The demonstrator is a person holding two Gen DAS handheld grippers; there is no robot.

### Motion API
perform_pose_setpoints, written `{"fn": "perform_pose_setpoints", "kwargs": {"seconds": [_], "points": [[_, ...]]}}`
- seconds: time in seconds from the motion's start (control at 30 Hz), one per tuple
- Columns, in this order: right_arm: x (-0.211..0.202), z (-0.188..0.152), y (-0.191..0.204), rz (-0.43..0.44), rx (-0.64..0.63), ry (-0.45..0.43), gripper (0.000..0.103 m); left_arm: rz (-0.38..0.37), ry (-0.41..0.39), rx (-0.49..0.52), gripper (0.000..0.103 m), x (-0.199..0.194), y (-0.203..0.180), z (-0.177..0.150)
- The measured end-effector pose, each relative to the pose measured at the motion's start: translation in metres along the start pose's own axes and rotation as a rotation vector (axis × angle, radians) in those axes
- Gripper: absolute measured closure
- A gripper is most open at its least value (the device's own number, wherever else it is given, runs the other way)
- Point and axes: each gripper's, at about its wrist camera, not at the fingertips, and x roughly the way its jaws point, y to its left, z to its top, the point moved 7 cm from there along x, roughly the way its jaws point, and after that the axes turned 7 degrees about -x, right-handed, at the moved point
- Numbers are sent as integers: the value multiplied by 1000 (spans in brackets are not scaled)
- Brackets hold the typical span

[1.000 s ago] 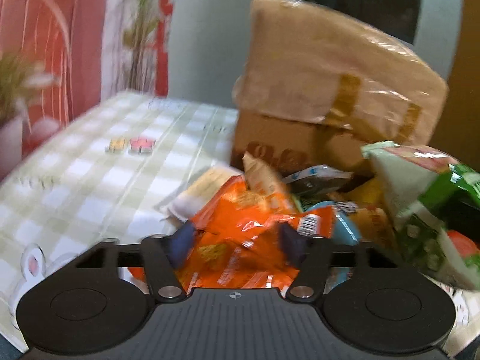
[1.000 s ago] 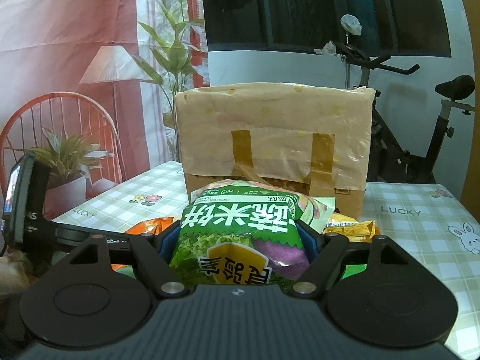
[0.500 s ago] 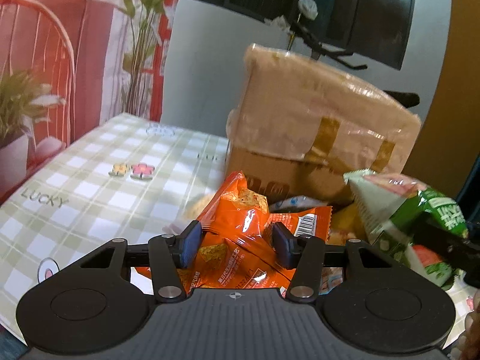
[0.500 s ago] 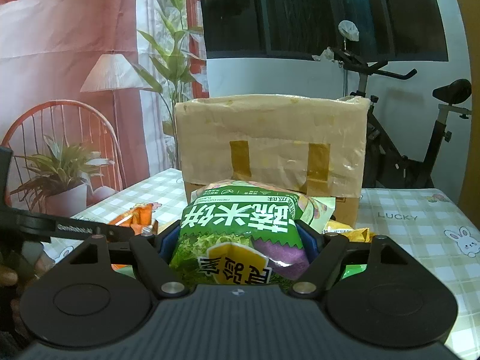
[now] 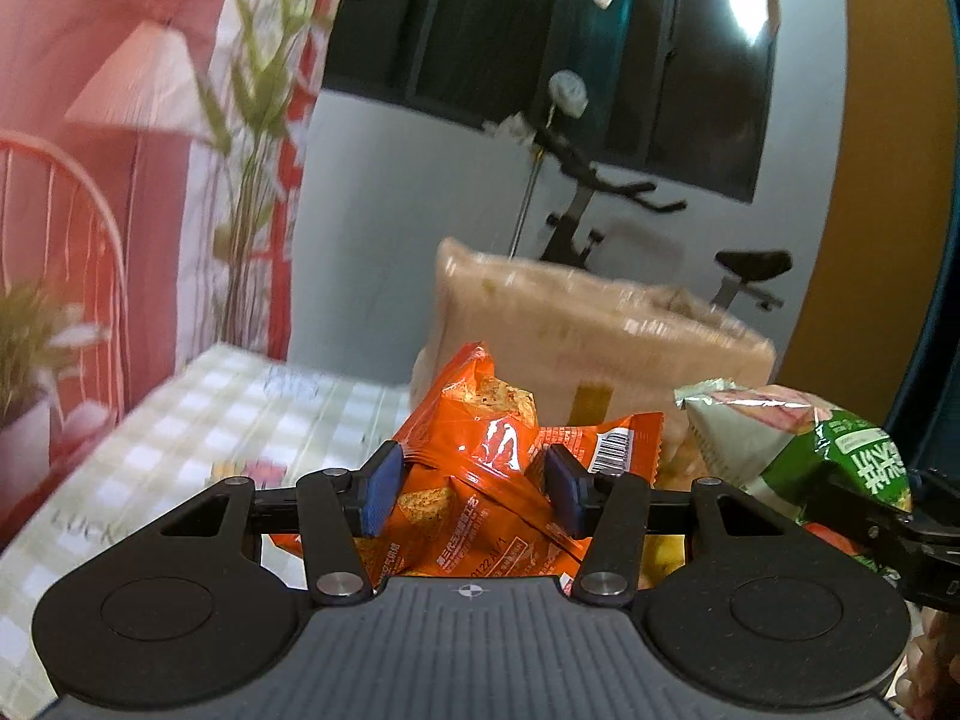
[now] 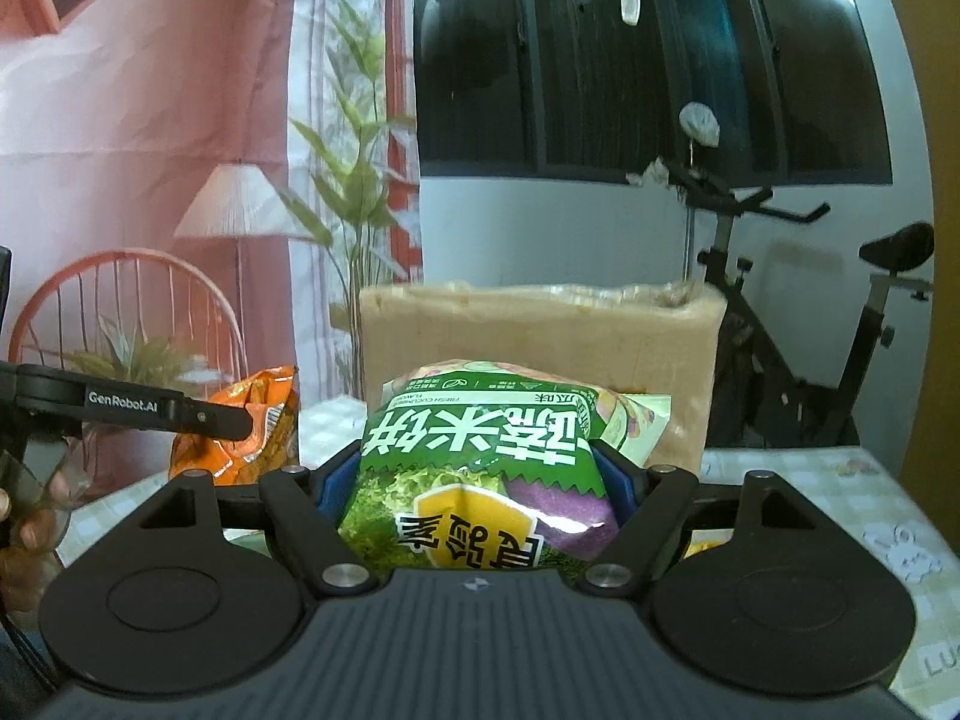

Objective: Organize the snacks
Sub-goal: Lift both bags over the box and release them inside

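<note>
My left gripper [image 5: 474, 489] is shut on an orange snack packet [image 5: 480, 438], its blue pads pressing both sides, and holds it up above the checked table [image 5: 198, 420]. In the right wrist view my right gripper [image 6: 477, 480] is shut on a puffy green snack bag [image 6: 480, 468], lifted clear of the table. That green bag [image 5: 840, 450] also shows at the right of the left wrist view, and the orange packet [image 6: 252, 426] shows at the left of the right wrist view. Behind both stands a tape-wrapped cardboard box [image 6: 540, 342].
The table wears a green-and-white checked cloth [image 6: 840, 480]. An exercise bike [image 6: 810, 312] stands behind the box by a dark window. A printed backdrop with a chair and plant [image 6: 120, 330] hangs at the left. A person's fingers [image 6: 30, 522] hold the left gripper's handle.
Both grippers have risen with their packets. The left one lifted the orange packet off the snack pile, which has dropped out of view. The box now sits lower in both views.
</note>
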Motion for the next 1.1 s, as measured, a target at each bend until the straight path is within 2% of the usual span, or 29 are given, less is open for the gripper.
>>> {"fn": "perform_pose_setpoints", "kwargs": {"seconds": [0.27, 0.53, 0.83, 1.1], "points": [[-5, 41, -14, -2, 1, -87, 25, -63, -83, 35, 48, -1, -26, 39], [7, 76, -31, -18, -16, -144, 25, -96, -112, 58, 48, 13, -44, 61], [46, 102, -57, -23, -30, -126, 25, -121, -98, 46, 48, 52, -53, 88], [102, 121, -80, -5, -47, -49, 25, -143, -68, 39, 48, 104, -64, 113]]}}
